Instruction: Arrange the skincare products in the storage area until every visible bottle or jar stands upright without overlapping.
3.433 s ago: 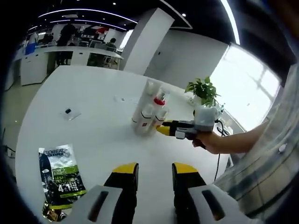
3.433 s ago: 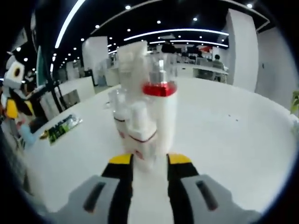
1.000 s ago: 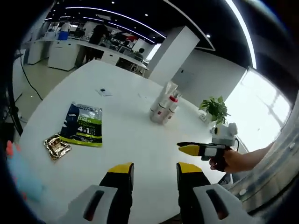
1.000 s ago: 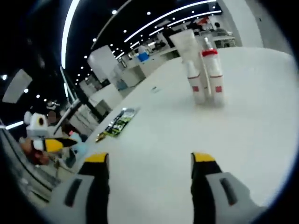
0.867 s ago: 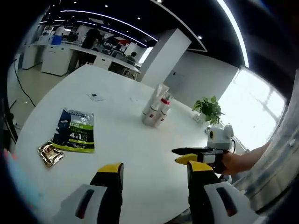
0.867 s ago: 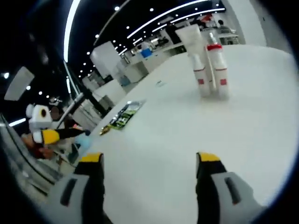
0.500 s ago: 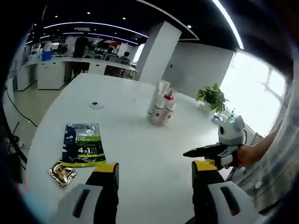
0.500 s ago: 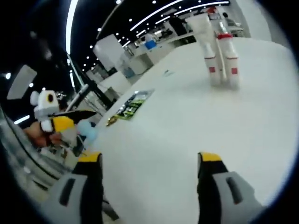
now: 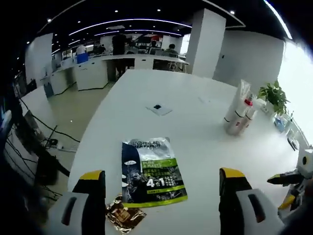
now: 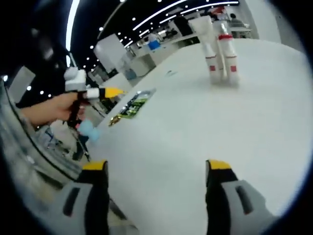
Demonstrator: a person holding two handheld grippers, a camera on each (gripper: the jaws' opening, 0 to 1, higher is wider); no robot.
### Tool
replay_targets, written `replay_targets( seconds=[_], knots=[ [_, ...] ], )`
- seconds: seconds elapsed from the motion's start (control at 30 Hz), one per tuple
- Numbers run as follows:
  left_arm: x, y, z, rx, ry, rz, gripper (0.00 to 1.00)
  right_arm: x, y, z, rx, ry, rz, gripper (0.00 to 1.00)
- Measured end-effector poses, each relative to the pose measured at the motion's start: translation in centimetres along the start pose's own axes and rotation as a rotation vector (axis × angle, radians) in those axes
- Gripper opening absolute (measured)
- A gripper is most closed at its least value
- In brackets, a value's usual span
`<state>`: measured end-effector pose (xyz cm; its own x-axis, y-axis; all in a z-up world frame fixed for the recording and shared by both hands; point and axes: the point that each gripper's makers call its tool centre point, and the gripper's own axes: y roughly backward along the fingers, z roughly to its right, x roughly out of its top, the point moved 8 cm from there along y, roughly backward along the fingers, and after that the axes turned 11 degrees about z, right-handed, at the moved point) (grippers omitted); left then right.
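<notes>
Well, a wide open office around my long white table (image 9: 146, 98).
Bottles (image 9: 238, 113) stand clustered upright at its far side; a sachet (image 9: 150, 170) lies near. My left tongs (image 9: 161, 183) and right tongs (image 10: 156, 171) gape apart, holding nothing.

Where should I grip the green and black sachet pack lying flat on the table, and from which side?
Take the sachet pack by its near short edge, coming in low along the table from the left gripper side, whose jaws stand wide open. It lies flat, so a top-down pinch would probably find little to close on. A small gold packet touches its near left corner; keep off that.
</notes>
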<state>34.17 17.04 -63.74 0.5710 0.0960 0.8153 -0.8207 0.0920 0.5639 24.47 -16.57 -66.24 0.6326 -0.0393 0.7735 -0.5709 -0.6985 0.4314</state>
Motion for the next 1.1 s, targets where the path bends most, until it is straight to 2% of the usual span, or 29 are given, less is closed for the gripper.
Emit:
replay_targets(
  seconds=[0.07, 0.1, 0.2, 0.3, 0.33, 0.37, 0.4, 0.43, 0.47, 0.5, 0.57, 0.63, 0.67, 0.73, 0.8, 0.87, 0.93, 1.0, 1.1],
  knots=[
    [0.1, -1.2, -0.1, 0.010, -0.009, -0.005, 1.00, 0.1, 0.8, 0.5, -0.023, -0.008, 0.011, 0.79],
    [-0.1, -2.2, -0.3, 0.030, -0.047, -0.038, 1.00, 0.1, 1.2, 0.7, -0.034, -0.006, 0.015, 0.79],
    [-0.9, -3.7, -0.3, 0.051, -0.093, -0.106, 1.00, 0.3, 2.0, 1.0, -0.053, -0.007, 0.025, 0.78],
    [-1.6, -4.5, -0.5, 0.090, -0.149, -0.144, 1.00, 0.4, 2.8, 1.2, -0.075, 0.000, 0.028, 0.77],
    [-2.1, -4.9, -0.5, 0.087, -0.209, -0.174, 1.00, 0.4, 3.1, 1.4, -0.083, 0.002, 0.030, 0.77],
    [-2.3, -5.0, -0.5, 0.086, -0.223, -0.193, 1.00, 0.3, 3.1, 1.4, -0.086, 0.001, 0.031, 0.76],
    [-3.1, -5.0, -0.7, 0.101, -0.217, -0.253, 1.00, 0.2, 3.3, 1.5, -0.093, -0.006, 0.026, 0.76],
    [-3.6, -5.3, -0.8, 0.100, -0.181, -0.258, 1.00, 0.0, 3.4, 1.6, -0.099, -0.008, 0.017, 0.76],
    [-3.6, -5.3, -0.7, 0.082, -0.144, -0.247, 1.00, 0.0, 3.4, 1.6, -0.101, -0.006, 0.011, 0.76],
    [-3.4, -5.0, -1.0, 0.097, -0.108, -0.233, 1.00, -0.1, 3.5, 1.6, -0.102, -0.003, 0.006, 0.76],
    [-3.4, -5.0, -1.2, 0.091, -0.098, -0.221, 1.00, -0.1, 3.4, 1.4, -0.098, 0.002, -0.005, 0.75],
    [-3.7, -5.2, -0.9, 0.055, -0.060, -0.219, 1.00, -0.2, 3.1, 1.1, -0.089, 0.013, -0.021, 0.75],
    [-3.6, -5.2, -1.1, 0.060, -0.080, -0.190, 1.00, -0.2, 3.0, 1.0, -0.084, 0.019, -0.030, 0.75],
    [-3.8, -5.0, -1.0, 0.052, -0.081, -0.199, 1.00, -0.3, 2.5, 0.7, -0.069, 0.042, -0.051, 0.74],
    [-4.0, -5.1, -1.0, 0.041, -0.089, -0.166, 0.99, -0.4, 2.2, 0.4, -0.052, 0.059, -0.066, 0.73],
    [-3.6, -5.2, -0.6, 0.006, -0.114, -0.124, 0.93, -0.4, 1.8, 0.0, -0.031, 0.069, -0.079, 0.72],
    [-3.1, -4.8, -0.4, 0.007, -0.123, -0.130, 0.75, -0.5, 1.4, -0.2, -0.019, 0.075, -0.091, 0.71],
    [-2.7, -4.5, 0.1, 0.000, -0.127, -0.146, 0.71, -0.5, 1.2, -0.4, -0.010, 0.078, -0.098, 0.71],
    [-3.2, -4.6, 0.0, -0.001, -0.127, -0.151, 0.70, -0.5, 1.0, -0.6, 0.001, 0.087, -0.107, 0.70]
  ],
)
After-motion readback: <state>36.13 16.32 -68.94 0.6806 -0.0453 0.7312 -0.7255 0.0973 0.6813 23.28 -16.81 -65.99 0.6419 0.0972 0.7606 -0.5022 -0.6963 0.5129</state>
